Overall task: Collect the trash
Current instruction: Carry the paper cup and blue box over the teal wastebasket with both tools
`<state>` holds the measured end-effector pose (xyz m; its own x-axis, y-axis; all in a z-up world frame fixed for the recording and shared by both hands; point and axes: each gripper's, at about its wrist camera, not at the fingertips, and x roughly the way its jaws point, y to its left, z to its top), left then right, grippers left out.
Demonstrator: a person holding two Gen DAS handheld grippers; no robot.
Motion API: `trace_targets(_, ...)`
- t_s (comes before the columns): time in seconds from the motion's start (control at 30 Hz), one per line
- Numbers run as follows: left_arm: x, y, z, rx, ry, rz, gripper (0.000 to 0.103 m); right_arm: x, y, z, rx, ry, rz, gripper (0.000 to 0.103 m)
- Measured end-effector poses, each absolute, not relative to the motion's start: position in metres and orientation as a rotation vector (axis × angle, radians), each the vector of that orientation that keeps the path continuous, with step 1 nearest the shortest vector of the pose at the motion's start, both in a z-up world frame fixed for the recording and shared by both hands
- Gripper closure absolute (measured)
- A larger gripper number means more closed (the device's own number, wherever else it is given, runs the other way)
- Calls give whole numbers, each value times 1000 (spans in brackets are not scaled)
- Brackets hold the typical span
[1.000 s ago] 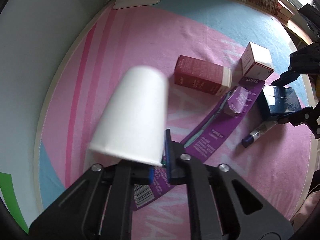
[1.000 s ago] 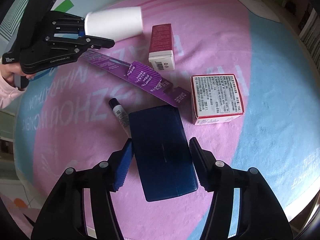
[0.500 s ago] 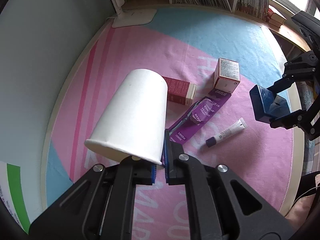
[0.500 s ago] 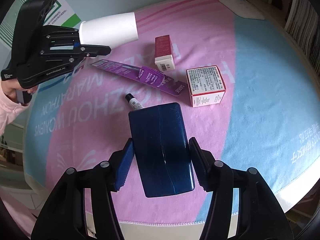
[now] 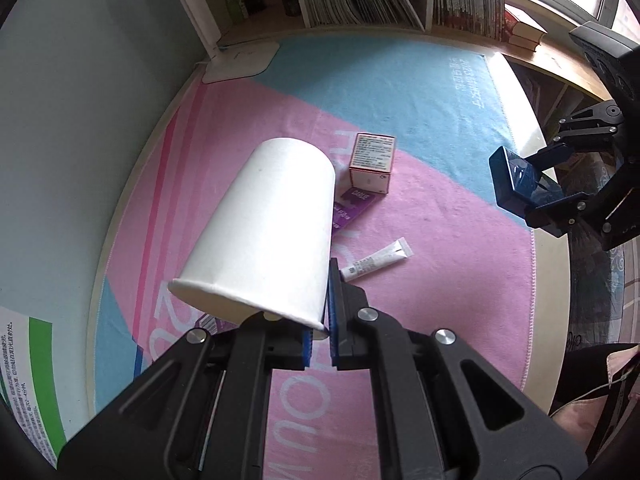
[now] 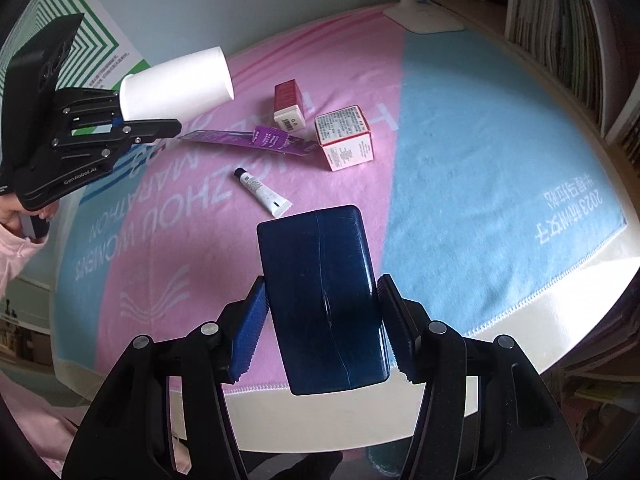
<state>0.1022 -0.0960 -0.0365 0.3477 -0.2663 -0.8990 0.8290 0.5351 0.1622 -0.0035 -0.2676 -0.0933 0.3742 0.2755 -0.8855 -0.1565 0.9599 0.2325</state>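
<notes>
A white paper cup (image 5: 268, 236) is being held above the desk (image 6: 560, 320) by the left gripper (image 5: 318, 338), its rim wall pinched between the nearly closed fingers (image 5: 334, 320). A dark blue box (image 6: 324, 300) is being clamped across its width by the right gripper (image 6: 322, 320), clear of the towel (image 6: 460, 152) and near the desk's front edge. Four items are lying uncollected on the towel: a white tube (image 6: 262, 192), a purple card pack (image 6: 244, 140), a dark red carton (image 6: 289, 103) and a red-and-white carton (image 6: 345, 137). No bin is being shown in either view. The carry-off appears to be in hand. It is judged that both grips should be kept steady, the thin cup wall not being crushed, and that both loads should be kept clear of the remaining items.
</notes>
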Motion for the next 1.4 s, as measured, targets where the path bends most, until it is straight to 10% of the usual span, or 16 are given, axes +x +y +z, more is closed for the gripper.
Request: trace_targets(1.4, -229, -308, -70, 1024, 856, -1336, 99, -333, -412, -110, 460, 1054, -150, 47)
